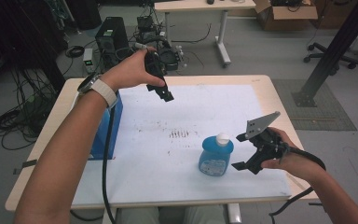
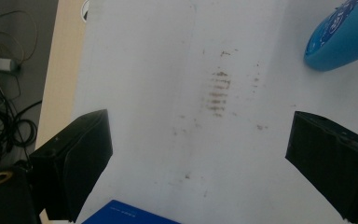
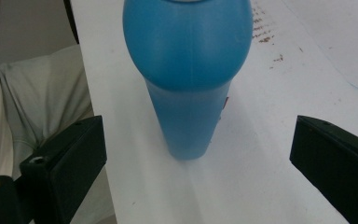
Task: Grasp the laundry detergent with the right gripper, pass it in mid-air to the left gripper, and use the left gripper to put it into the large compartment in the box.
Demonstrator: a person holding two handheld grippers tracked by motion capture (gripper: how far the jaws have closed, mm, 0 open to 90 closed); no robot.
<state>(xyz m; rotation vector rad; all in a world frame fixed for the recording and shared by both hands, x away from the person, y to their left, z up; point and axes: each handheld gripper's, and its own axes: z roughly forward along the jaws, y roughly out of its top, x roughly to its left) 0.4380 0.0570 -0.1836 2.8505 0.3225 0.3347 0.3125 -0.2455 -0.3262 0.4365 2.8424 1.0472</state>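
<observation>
Bottle cut off at top edge, cap unseen; blue box half hidden behind forearm; label print unreadable.

1. I saw a printed label on the blue plastic bottle with the white cap, but its print was too small and blurred to read.
2. Faint white marks on the flat blue box stayed illegible too.

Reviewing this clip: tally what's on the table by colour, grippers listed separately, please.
Blue things: 2, the blue bottle standing upright and the blue box at the table's left edge
White things: 1, the white sheet covering the tabletop
Black grippers: 2, the left gripper held above the sheet, the right gripper beside the bottle, both open
Total: 5
</observation>
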